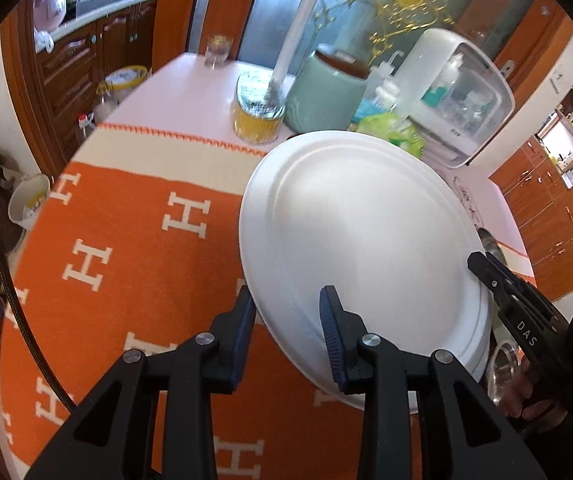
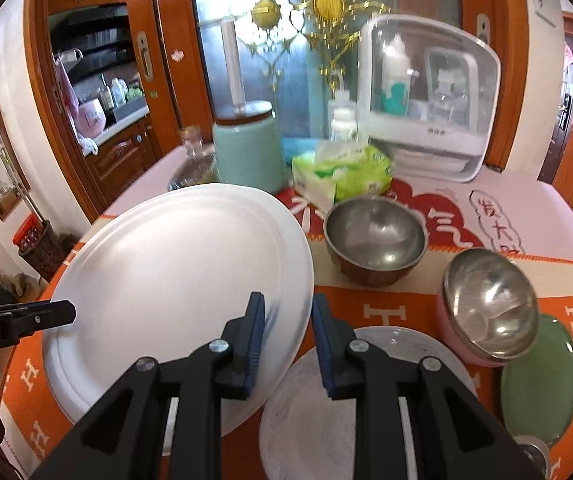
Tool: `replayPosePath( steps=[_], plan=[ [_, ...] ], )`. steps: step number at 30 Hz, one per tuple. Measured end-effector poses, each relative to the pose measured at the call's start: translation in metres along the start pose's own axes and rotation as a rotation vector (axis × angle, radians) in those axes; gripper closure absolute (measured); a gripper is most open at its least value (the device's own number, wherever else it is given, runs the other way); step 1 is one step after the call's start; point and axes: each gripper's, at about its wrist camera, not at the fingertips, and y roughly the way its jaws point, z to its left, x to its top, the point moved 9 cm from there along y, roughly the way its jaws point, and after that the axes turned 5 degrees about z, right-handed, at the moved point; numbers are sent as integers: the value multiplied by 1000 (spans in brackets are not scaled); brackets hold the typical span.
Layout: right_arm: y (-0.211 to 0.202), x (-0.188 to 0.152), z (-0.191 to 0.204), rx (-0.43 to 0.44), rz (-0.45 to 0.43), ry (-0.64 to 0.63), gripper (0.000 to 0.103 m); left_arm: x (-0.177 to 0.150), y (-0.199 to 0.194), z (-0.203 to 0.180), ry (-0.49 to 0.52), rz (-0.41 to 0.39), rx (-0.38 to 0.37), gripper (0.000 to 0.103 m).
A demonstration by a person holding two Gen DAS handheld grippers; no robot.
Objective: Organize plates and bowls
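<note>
An orange cloth with white H letters (image 1: 134, 216) is spread over the table. On it, a big round white plate (image 2: 174, 280) is seen, lying on another white plate and tipped up a little. Next to it, a grey speckled round plate (image 2: 306, 408) is laid flat, and a pale green plate (image 2: 542, 380) is found at the right. A shiny steel bowl with a brown outside (image 2: 374, 240) is placed behind them. A steel bowl with a pink outside (image 2: 486, 308) is leaned on the green plate.

The left gripper (image 1: 288, 316) is held open around the white plate's near rim. The right gripper (image 2: 288, 320) is also open, at the plate's other edge. Nothing is squeezed yet.

The plates seem to be getting stacked. Next, one rim likely must be pinched gently.
</note>
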Motion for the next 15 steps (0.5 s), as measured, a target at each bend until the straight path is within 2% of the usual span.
replayPosePath(
  steps=[6,15],
  plan=[
    [-51,-2,-5,-11,-77,16,79,-14,-47,-22,53,-68,-6,71],
    [-129,-23,-33,-42,-178,75,79,-38,-100,-79,152,-154,-37,71]
  ],
)
